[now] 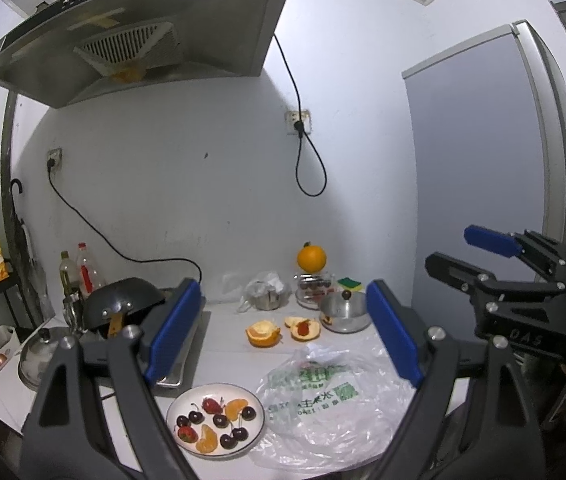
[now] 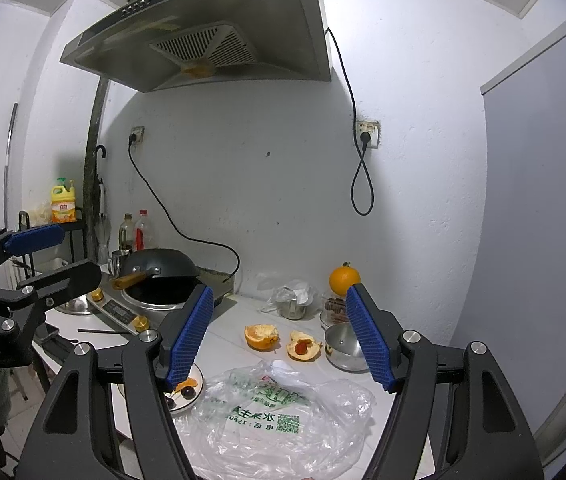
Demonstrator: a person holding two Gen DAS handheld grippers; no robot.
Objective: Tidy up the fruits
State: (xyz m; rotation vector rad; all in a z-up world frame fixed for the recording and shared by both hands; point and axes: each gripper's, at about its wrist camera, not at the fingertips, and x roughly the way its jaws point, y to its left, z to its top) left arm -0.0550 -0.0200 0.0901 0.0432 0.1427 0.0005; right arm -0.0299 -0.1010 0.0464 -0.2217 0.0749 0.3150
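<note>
The plate [image 1: 215, 420] near the bench's front edge already carries cherries [image 1: 239, 434], two strawberries [image 1: 211, 405] and two orange segments [image 1: 207, 440], so the arranging looks largely done. Toward the back of the bench lie two orange peel cups [image 1: 263, 334], one holding what looks like a strawberry [image 1: 303, 327], and a whole orange [image 1: 312, 258] sits on a glass jar [image 1: 313, 290] by the wall; these seem left to sort. A plastic bag [image 1: 323, 396] lies just beside the plate. The left gripper [image 1: 283, 340] and right gripper [image 2: 283, 340] both hover above the bench, jaws spread wide, holding nothing.
</note>
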